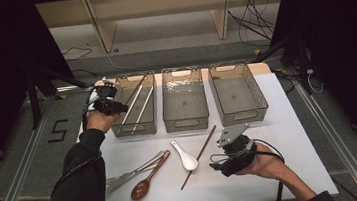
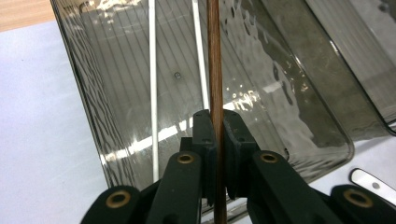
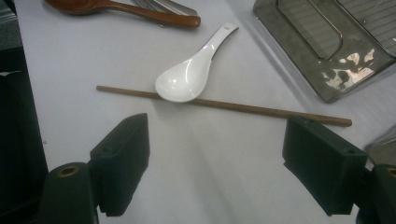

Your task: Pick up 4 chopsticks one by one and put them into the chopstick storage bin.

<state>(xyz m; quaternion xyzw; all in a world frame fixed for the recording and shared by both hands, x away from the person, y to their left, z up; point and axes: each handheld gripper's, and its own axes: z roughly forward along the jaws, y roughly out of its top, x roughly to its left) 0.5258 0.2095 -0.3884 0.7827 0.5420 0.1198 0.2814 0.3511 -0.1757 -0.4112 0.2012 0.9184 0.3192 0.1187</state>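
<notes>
My left gripper (image 1: 117, 106) (image 2: 217, 135) is shut on a brown chopstick (image 1: 137, 87) (image 2: 215, 65), which slants over the left clear bin (image 1: 117, 129) (image 2: 303, 116). Two white chopsticks (image 1: 137, 107) (image 2: 152, 93) lie inside that bin. Near the table's front right, my right gripper (image 1: 217, 163) (image 3: 217, 140) stands open with nothing between its jaws. Just ahead of it a second brown chopstick (image 1: 200, 154) (image 3: 261, 111) lies on the white mat, and a white ceramic spoon (image 1: 186, 157) (image 3: 187, 74) rests with its bowl over it.
A wooden spoon (image 1: 145, 182) (image 3: 130, 11) and metal cutlery (image 1: 129, 175) lie at the front left of the mat. The middle bin (image 1: 186, 122) and right bin (image 1: 241, 116) hold nothing. The right bin's corner (image 3: 327, 60) is close to my right gripper.
</notes>
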